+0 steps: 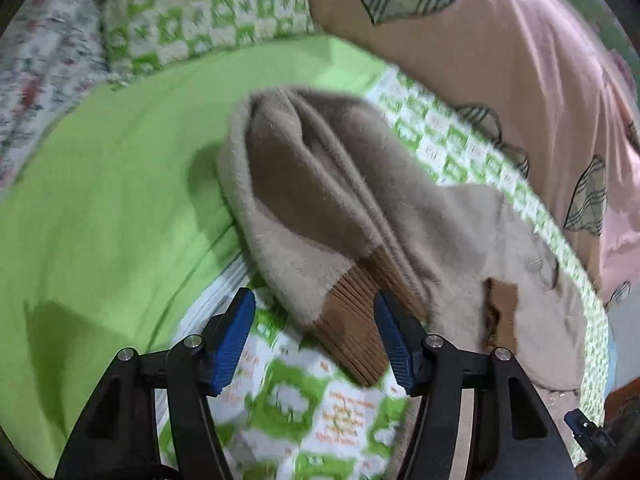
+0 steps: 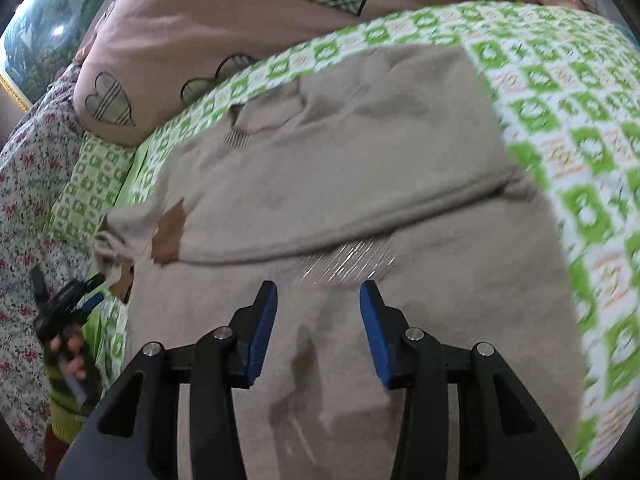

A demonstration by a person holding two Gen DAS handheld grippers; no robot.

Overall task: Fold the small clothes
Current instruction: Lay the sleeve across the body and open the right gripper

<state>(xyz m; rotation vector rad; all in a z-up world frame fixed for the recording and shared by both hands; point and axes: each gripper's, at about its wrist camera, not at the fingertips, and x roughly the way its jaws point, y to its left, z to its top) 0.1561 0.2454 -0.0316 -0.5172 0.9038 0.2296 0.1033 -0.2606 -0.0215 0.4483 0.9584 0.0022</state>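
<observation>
A small beige fuzzy sweater (image 2: 340, 168) with brown ribbed cuffs lies on the green-and-white checked bedsheet (image 2: 568, 128). In the left wrist view its sleeve (image 1: 320, 200) is bunched, with the brown cuff (image 1: 356, 320) between my open left gripper's (image 1: 316, 320) blue pads; it is not clamped. In the right wrist view my right gripper (image 2: 318, 312) is open and empty, hovering over the sweater's lower body, just below a folded ridge. The left gripper (image 2: 76, 300) shows at the far left by the other brown cuff (image 2: 170, 236).
A pink quilt with plaid hearts (image 2: 192, 40) is piled behind the sweater. A plain green sheet (image 1: 100, 200) lies to the left. A floral cloth (image 2: 24, 184) runs along the left edge. A framed picture (image 2: 32, 40) stands at the far left.
</observation>
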